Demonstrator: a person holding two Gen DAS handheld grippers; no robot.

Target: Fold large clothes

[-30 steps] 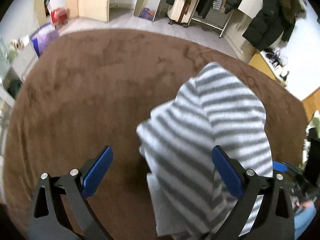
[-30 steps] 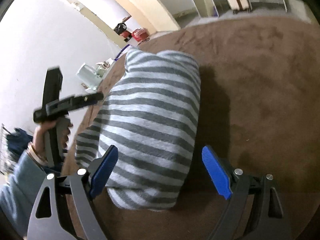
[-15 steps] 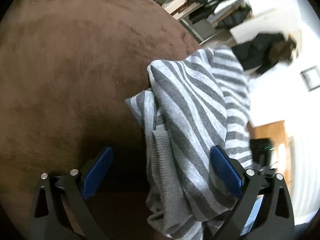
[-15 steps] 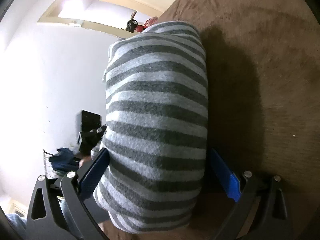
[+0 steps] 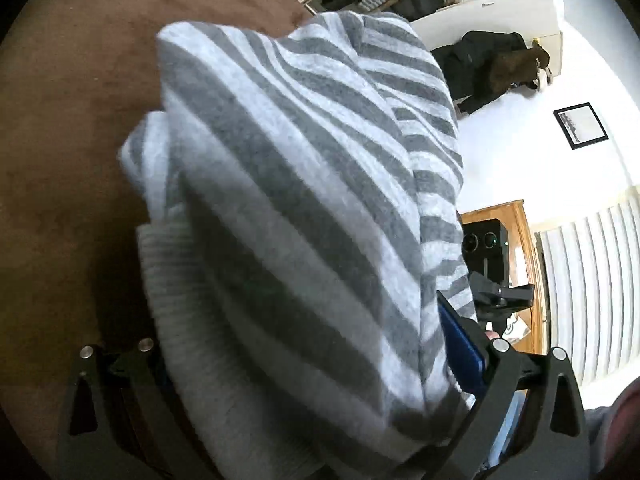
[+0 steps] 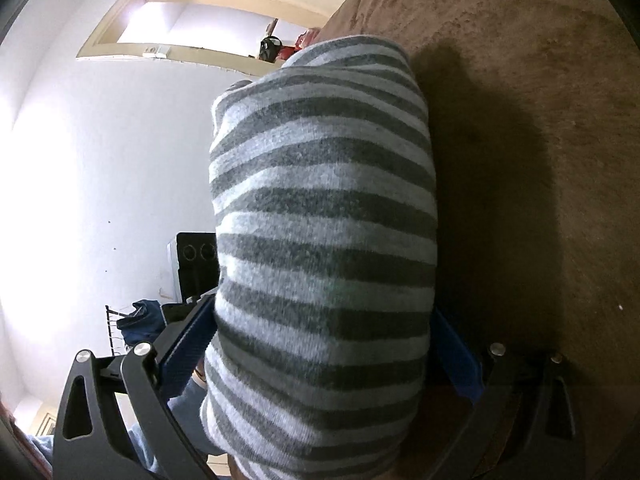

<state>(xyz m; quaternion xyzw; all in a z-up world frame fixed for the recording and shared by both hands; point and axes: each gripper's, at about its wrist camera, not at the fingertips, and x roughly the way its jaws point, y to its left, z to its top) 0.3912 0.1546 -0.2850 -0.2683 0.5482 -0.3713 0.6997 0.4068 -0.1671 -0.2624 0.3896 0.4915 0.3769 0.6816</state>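
Observation:
A folded grey-and-white striped sweater fills the space between the fingers of my left gripper; only its right blue pad shows, the left one is hidden under the cloth. The same sweater sits thick between the blue pads of my right gripper. Both pairs of jaws stand wide apart, one on each side of the bundle, which is lifted and tilted above the brown carpet. The right gripper's body shows past the sweater in the left wrist view.
The brown carpet lies below. A clothes rack with dark coats, a wooden cabinet and window blinds stand at the room's edge. A white wall and doorway are on the other side.
Both grippers have closed in from each side around the folded sweater and lifted it off the carpet; both cameras tilted up, so walls now show.

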